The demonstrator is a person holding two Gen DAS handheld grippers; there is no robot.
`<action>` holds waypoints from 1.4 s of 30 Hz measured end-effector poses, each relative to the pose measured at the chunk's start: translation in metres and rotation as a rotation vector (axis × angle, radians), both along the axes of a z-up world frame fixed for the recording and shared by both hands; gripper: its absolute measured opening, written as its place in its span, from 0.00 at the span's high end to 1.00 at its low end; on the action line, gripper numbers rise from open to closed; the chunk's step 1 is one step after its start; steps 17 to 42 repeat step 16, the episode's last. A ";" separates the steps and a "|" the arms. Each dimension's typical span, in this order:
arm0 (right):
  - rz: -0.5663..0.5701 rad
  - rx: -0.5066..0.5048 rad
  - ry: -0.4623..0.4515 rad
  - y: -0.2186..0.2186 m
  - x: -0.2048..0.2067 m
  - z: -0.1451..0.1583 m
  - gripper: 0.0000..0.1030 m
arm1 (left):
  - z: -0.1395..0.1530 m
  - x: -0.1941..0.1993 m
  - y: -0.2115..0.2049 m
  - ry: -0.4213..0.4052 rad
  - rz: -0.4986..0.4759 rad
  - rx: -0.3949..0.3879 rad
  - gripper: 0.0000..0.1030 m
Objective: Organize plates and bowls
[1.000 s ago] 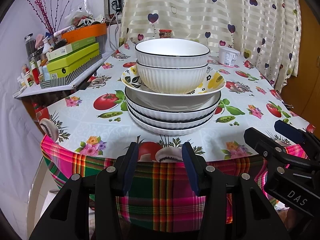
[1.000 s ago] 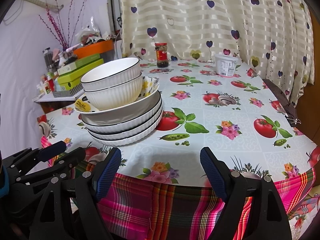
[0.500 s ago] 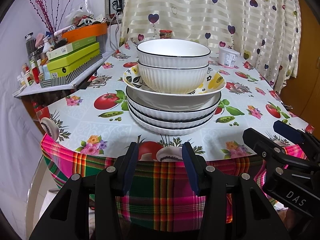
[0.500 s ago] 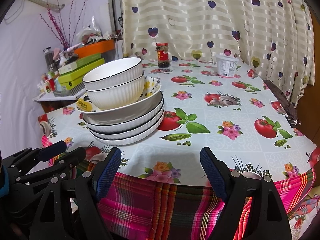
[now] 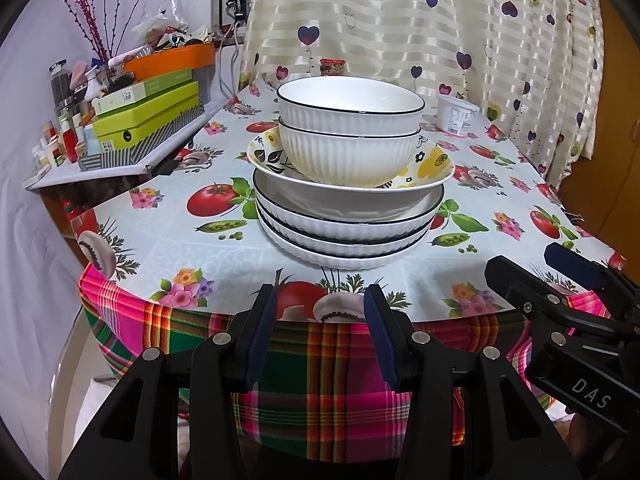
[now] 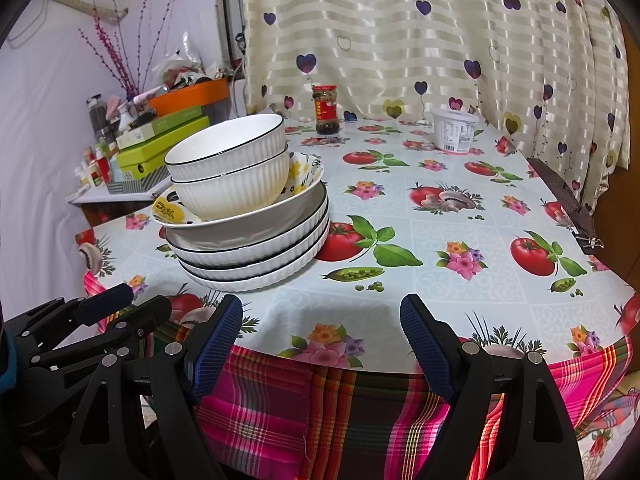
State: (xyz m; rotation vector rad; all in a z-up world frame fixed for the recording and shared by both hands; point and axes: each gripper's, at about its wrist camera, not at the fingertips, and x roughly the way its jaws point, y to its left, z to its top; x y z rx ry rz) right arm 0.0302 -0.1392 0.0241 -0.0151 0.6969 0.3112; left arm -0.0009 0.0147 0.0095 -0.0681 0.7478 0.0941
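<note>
Already one pile (image 5: 348,184) stands near the tabletop (image 6: 440,240) edge, bowls above plates; left claw (image 5: 320,332) and right claw (image 6: 322,344) both spread, empty.

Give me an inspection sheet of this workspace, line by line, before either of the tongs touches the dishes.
Surface: table under a fruit-print oilcloth, plaid cloth hanging beneath its near edge.
Job's things: one stack; two ribbed white bowls nested on top, a floral dish under them, three black-rimmed white plates at the bottom.
Clutter: sauce jar and white tub at the far edge, apart from the stack.
Grippers: left tongs open, empty; right tongs open wider, empty; both short of the table edge.
Cables: white cords hanging by the curtain.
Surroundings: heart-print curtain; side shelf with green boxes, orange basin, bottles.
</note>
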 end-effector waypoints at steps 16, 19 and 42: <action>-0.001 -0.001 0.000 0.001 0.001 0.000 0.20 | 0.002 0.003 0.012 -0.004 0.001 -0.052 0.55; -0.001 -0.001 0.000 0.001 0.001 0.000 0.20 | 0.002 0.003 0.012 -0.004 0.001 -0.052 0.55; -0.001 -0.001 0.000 0.001 0.001 0.000 0.20 | 0.002 0.003 0.012 -0.004 0.001 -0.052 0.55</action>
